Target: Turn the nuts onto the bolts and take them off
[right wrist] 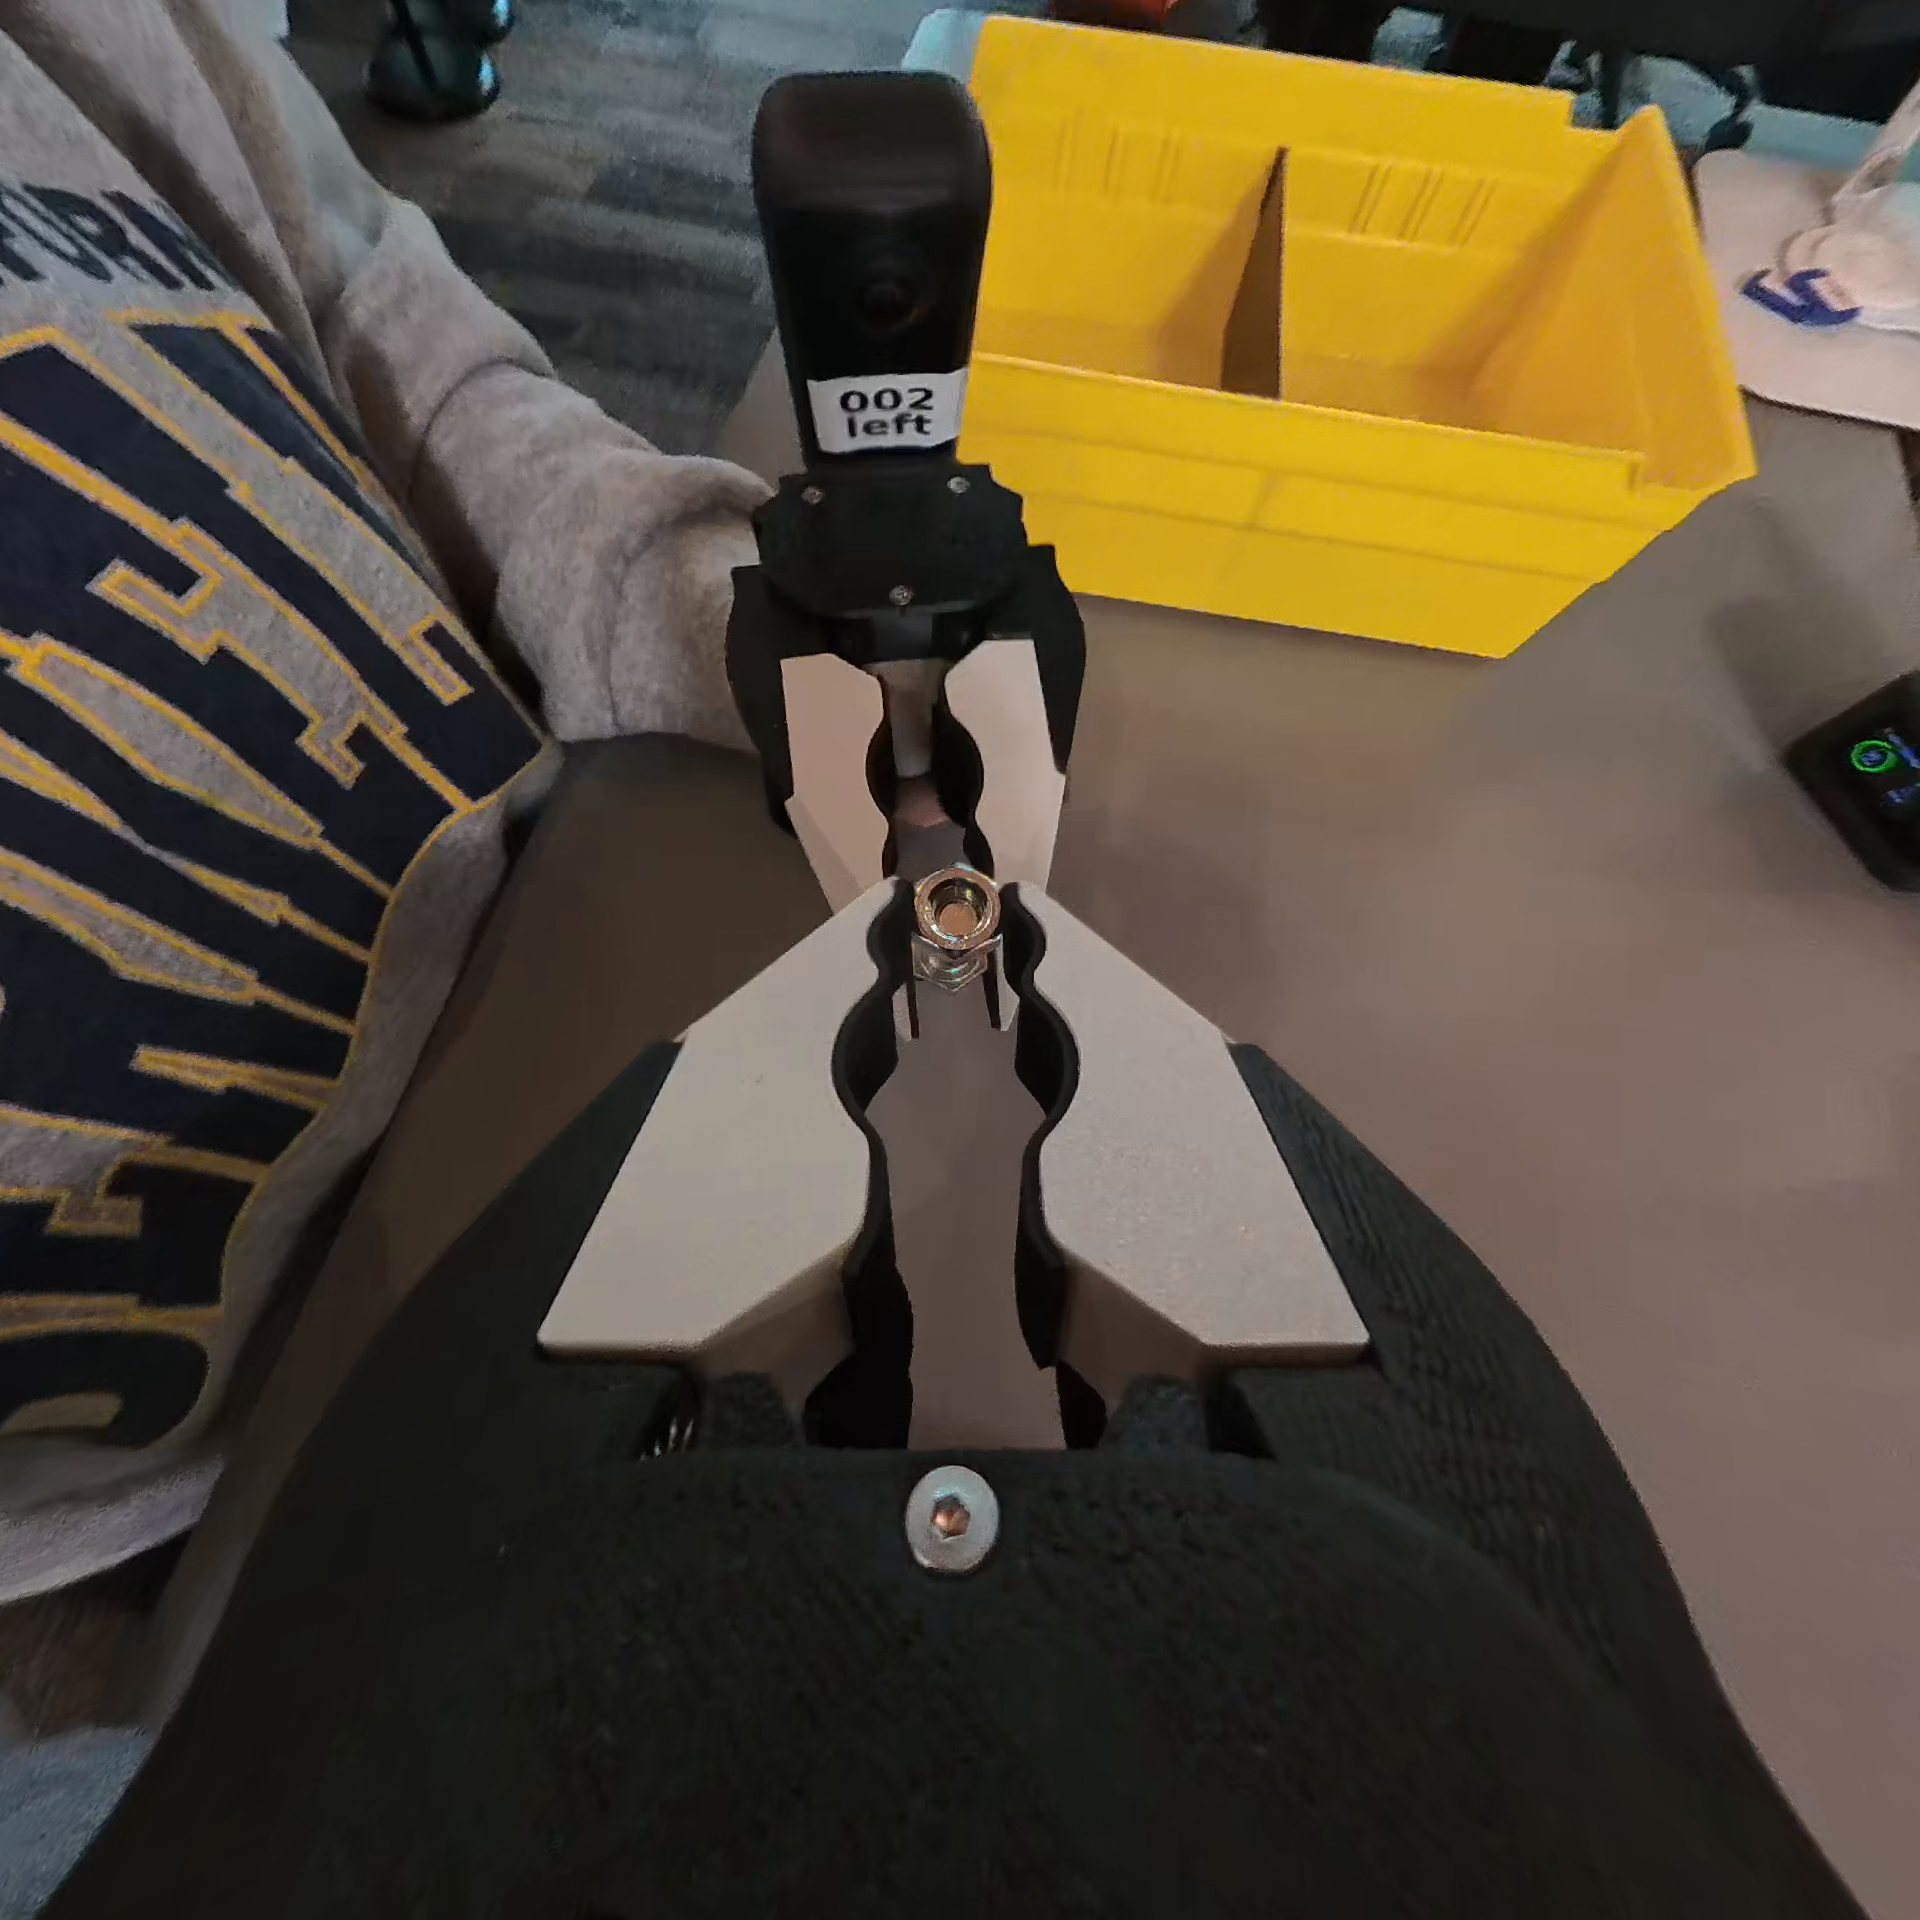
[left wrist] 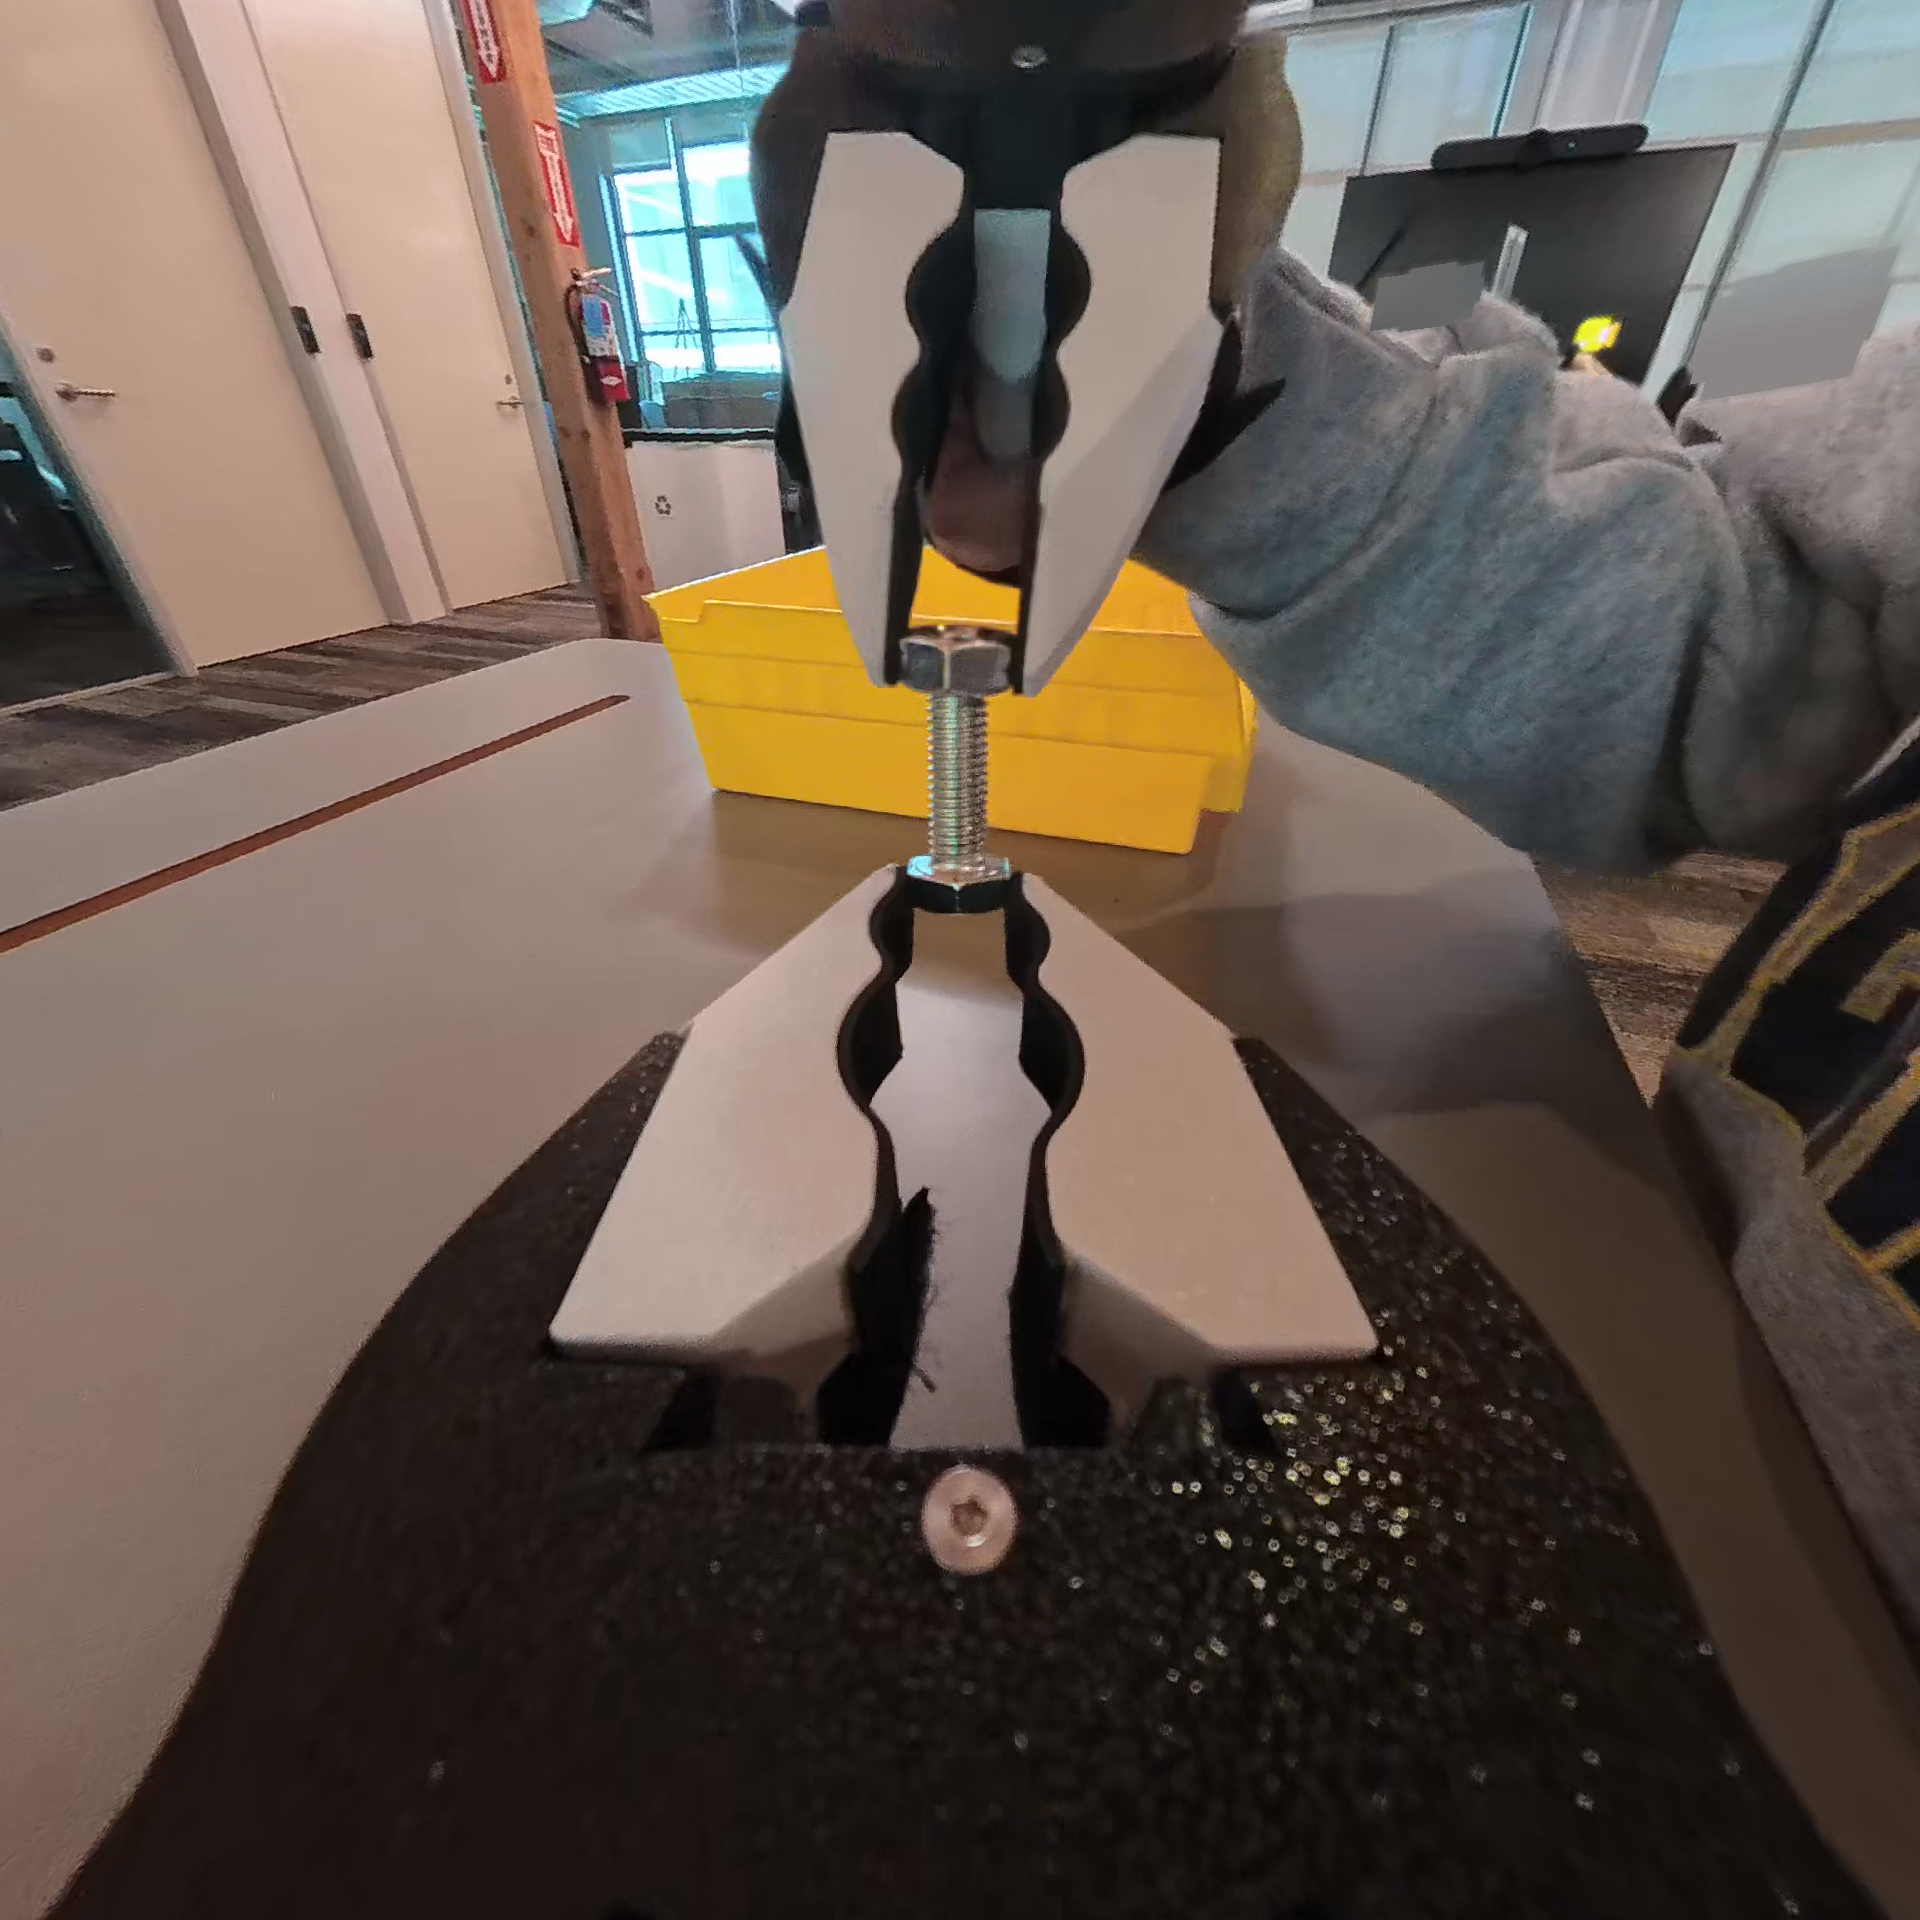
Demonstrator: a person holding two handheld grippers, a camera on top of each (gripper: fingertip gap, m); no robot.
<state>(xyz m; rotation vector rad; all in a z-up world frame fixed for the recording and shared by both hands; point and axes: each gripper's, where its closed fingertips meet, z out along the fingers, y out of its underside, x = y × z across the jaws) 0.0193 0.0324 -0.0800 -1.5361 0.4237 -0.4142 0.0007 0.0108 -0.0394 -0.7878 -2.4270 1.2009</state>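
Note:
A silver bolt [left wrist: 956, 779] is held in the air between my two grippers, above the grey table [left wrist: 416, 1039]. My left gripper [left wrist: 956, 894] is shut on the bolt's hex head. My right gripper [left wrist: 956, 675] comes from the far side, and its tips are shut on a hex nut [left wrist: 954, 665] at the far end of the thread. In the right wrist view my right gripper [right wrist: 951, 906] grips the nut [right wrist: 951, 920], and the bolt's end shows inside it. The left gripper [right wrist: 930, 868] faces it just beyond.
A yellow bin [left wrist: 790, 727] with a divider stands on the table behind the grippers; it also shows in the right wrist view [right wrist: 1351, 499]. A small black device with a lit screen [right wrist: 1860, 790] and a white cap [right wrist: 1829, 281] lie at right. A person's grey sleeve [left wrist: 1455, 571] is close.

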